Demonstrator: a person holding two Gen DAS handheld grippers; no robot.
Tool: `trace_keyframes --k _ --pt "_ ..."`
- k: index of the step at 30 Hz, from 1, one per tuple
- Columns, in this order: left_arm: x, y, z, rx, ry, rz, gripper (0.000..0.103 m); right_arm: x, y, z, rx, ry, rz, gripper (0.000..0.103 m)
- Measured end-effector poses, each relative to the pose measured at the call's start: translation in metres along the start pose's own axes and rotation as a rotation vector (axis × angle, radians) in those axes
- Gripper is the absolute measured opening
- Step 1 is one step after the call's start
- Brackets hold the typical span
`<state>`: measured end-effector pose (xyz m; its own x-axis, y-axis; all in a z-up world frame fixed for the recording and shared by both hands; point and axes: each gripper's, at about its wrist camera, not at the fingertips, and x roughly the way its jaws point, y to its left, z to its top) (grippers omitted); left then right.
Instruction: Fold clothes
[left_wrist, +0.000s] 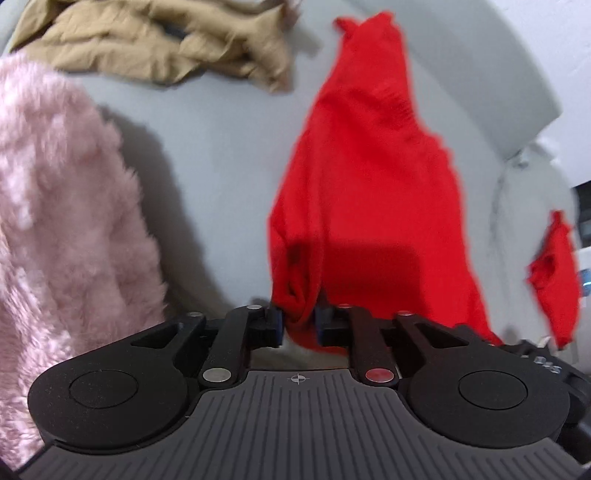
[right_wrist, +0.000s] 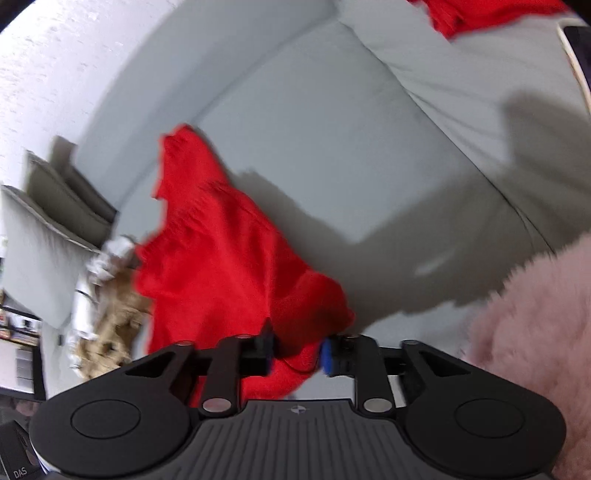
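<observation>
A bright red garment (left_wrist: 369, 177) hangs stretched over a light grey sofa (left_wrist: 221, 155). My left gripper (left_wrist: 298, 321) is shut on a bunched edge of it at the bottom of the left wrist view. My right gripper (right_wrist: 297, 352) is shut on another edge of the same red garment (right_wrist: 221, 251), which trails up and to the left in the right wrist view. Another part of the red cloth (left_wrist: 554, 273) shows at the right of the left wrist view, and a bit (right_wrist: 480, 14) at the top of the right wrist view.
A fluffy pink garment (left_wrist: 62, 221) lies at the left, and shows in the right wrist view (right_wrist: 535, 332) at the lower right. A crumpled tan garment (left_wrist: 159, 40) lies at the back of the sofa. Grey cushions (right_wrist: 44, 229) and the sofa back (right_wrist: 461, 85) border the seat.
</observation>
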<state>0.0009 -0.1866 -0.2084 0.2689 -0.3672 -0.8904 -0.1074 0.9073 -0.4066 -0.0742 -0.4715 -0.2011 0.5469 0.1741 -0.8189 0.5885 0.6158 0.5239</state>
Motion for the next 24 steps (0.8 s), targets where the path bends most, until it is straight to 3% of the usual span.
trace_keyframes --k 3,7,8,10,11,12,13,17,19,20,24 --pt "-0.013 -0.003 -0.002 0.051 -0.001 0.01 0.033 -0.023 0.004 -0.003 -0.06 -0.035 -0.012 0.048" --pt "-0.048 -0.001 -0.006 0.114 -0.1 0.001 0.032 -0.05 0.015 -0.005 -0.197 -0.124 -0.044 0.05" --pt "-0.054 -0.002 -0.004 0.13 -0.137 -0.01 0.025 -0.051 0.023 -0.004 -0.241 -0.144 -0.041 0.05" --pt "-0.053 -0.016 0.002 0.198 -0.18 -0.022 0.012 -0.047 0.037 -0.005 -0.332 -0.157 -0.008 0.036" --pt "-0.052 -0.023 0.005 0.232 -0.201 -0.029 0.008 -0.047 0.038 -0.005 -0.363 -0.157 0.0 0.017" --pt "-0.051 -0.029 0.009 0.266 -0.223 -0.035 0.005 -0.042 0.048 -0.007 -0.416 -0.154 0.009 0.006" --pt "-0.05 -0.036 0.012 0.3 -0.243 -0.041 0.004 -0.037 0.055 -0.009 -0.449 -0.151 0.008 0.006" --pt "-0.021 -0.055 0.019 0.392 -0.22 -0.001 0.004 -0.012 0.082 -0.018 -0.57 -0.112 -0.005 0.006" --pt "0.0 -0.051 0.022 0.422 -0.171 0.044 0.004 0.0 0.081 -0.02 -0.566 -0.07 -0.033 0.006" --pt "0.006 -0.046 0.024 0.421 -0.156 0.053 0.004 0.009 0.075 -0.021 -0.554 -0.034 -0.08 0.0" --pt "0.023 -0.032 0.032 0.401 -0.102 0.07 0.005 0.011 0.049 -0.019 -0.485 -0.003 -0.173 0.0"
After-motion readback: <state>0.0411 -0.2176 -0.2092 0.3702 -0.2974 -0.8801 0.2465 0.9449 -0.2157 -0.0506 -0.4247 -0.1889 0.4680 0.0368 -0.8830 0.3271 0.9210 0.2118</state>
